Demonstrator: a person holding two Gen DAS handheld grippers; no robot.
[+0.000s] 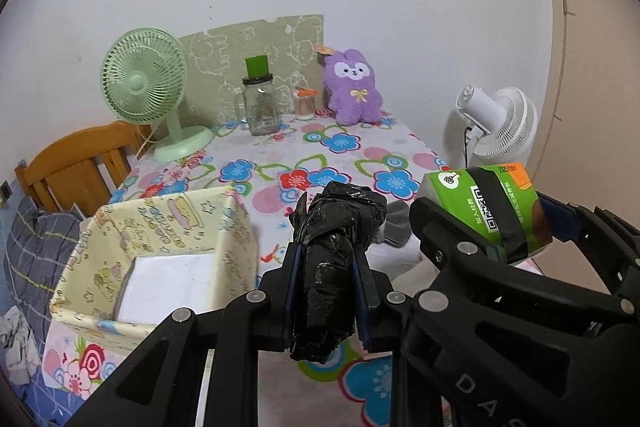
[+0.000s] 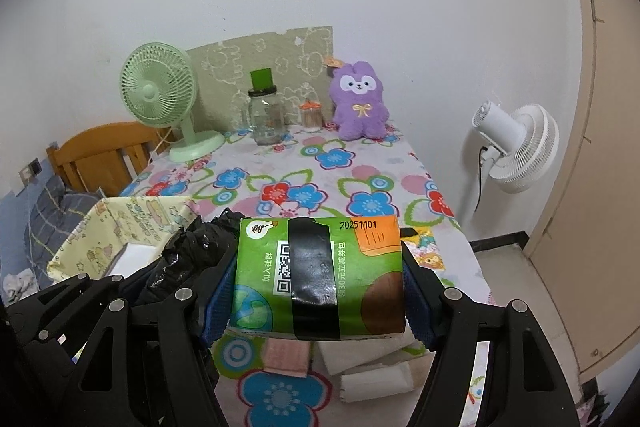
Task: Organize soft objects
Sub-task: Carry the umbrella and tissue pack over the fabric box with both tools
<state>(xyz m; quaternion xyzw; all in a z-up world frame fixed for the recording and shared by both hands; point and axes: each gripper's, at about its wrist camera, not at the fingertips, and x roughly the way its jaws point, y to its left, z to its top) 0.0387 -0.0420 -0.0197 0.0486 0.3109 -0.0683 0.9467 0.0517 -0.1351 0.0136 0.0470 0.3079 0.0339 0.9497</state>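
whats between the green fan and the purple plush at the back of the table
A glass jar with a green-topped lid, then a small orange-lidded container, both clearest in the right wrist view.

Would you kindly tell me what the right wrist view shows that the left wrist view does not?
Only the right wrist view shows the pink cloth and white tissue packs under the green pack. Only the left wrist view shows a grey cloth behind the black bag roll. Both show the fabric box, purple plush and both fans.
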